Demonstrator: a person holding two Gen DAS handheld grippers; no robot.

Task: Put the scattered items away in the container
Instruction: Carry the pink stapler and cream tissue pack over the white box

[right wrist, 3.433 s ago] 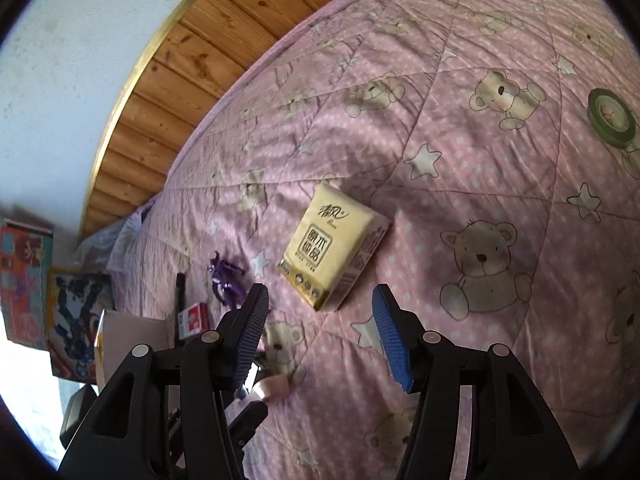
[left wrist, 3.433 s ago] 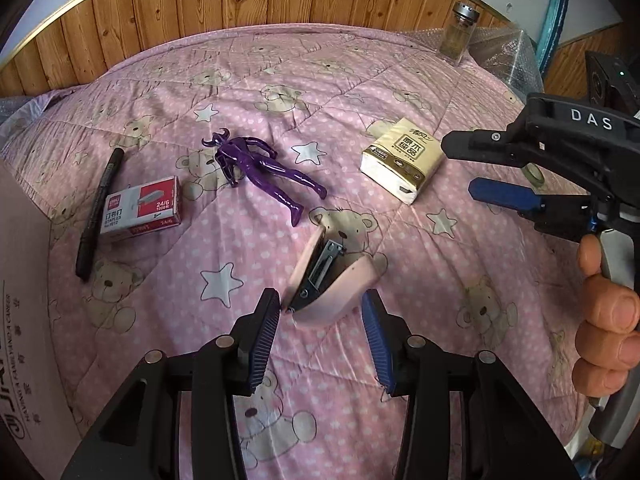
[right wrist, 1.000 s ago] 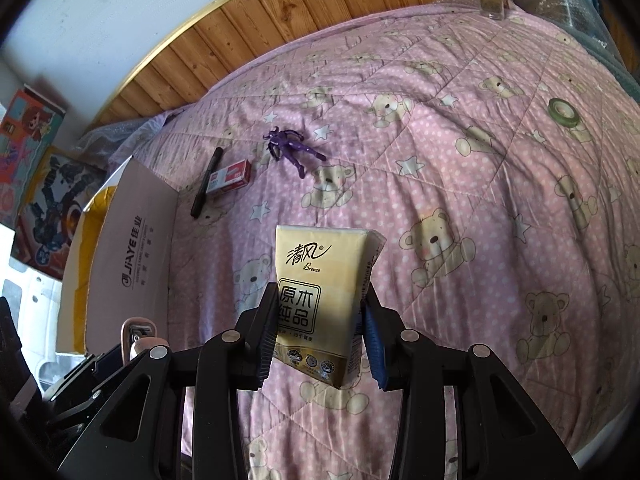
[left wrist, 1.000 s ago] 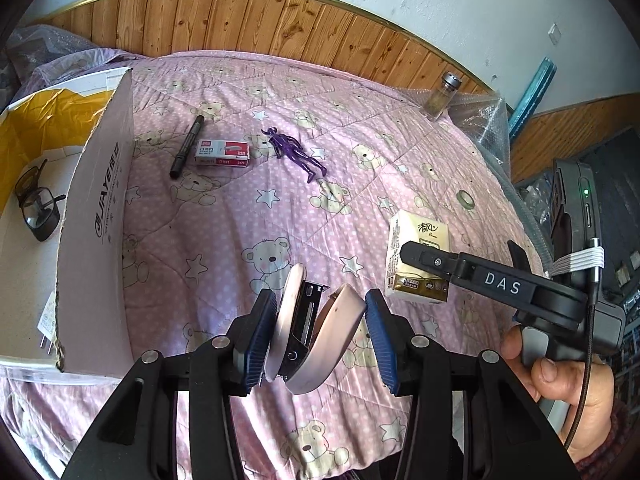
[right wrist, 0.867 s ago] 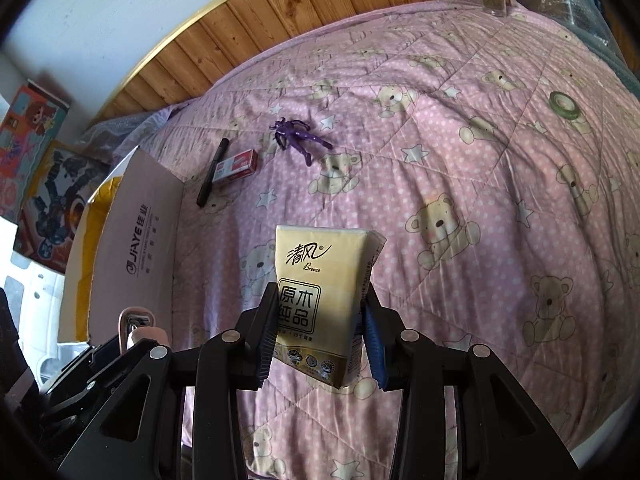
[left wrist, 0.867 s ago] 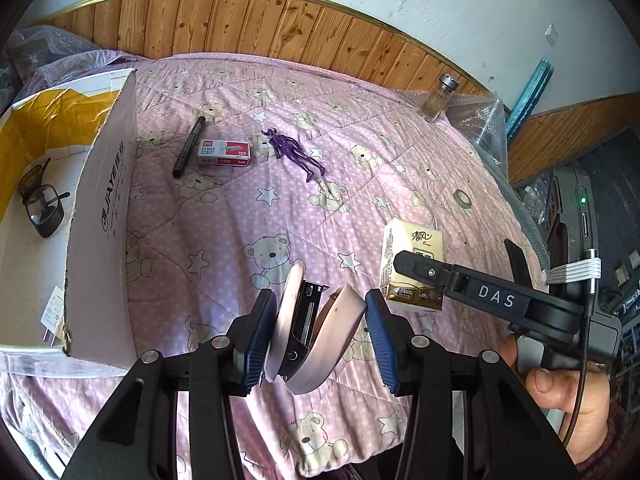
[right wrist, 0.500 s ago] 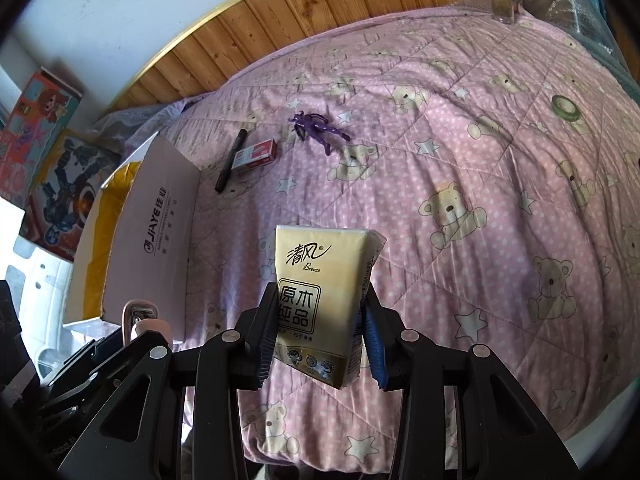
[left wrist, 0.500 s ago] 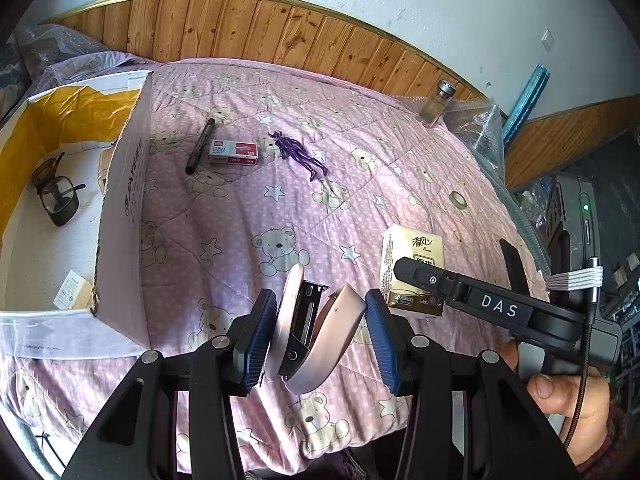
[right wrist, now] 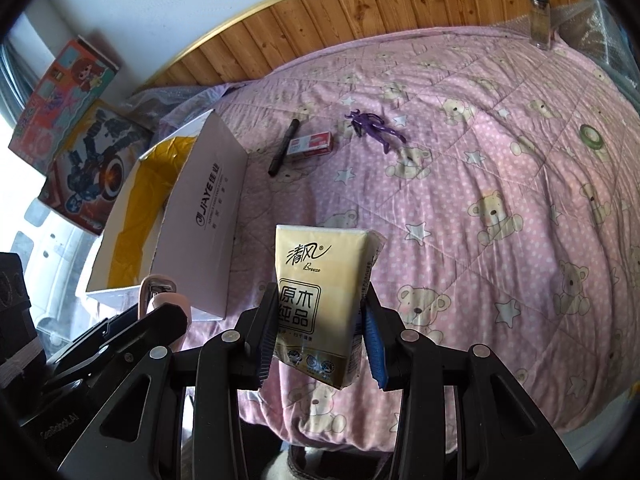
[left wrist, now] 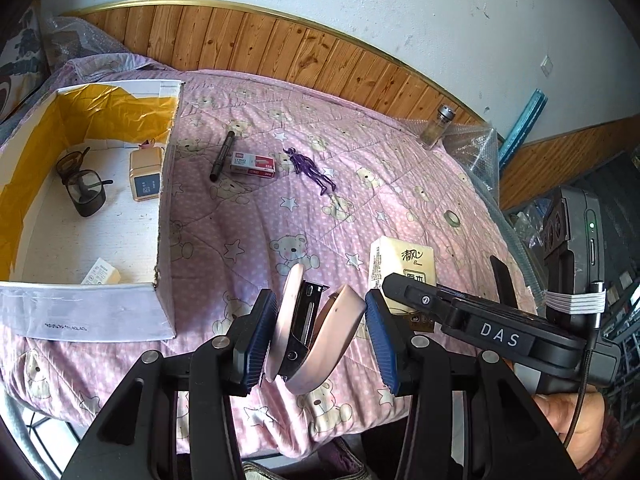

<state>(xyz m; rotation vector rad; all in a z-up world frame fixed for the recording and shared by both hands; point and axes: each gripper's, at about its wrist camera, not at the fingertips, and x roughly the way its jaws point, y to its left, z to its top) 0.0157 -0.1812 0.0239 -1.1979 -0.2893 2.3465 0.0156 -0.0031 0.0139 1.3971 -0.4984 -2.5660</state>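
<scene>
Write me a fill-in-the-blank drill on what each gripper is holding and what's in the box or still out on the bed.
1. The left gripper is shut on a pink ____.
2. The right gripper holds a pack of ____.
3. Inside the cardboard box, near its far end, lies a pair of ____.
4. On the quilt, the staple box lies between the purple figure and the black ____.

Missing words: stapler; tissues; glasses; pen

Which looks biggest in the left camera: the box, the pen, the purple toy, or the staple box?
1. Box, by far.
2. Purple toy and pen: similar length, too close to rank.
3. Staple box, shortest.
</scene>
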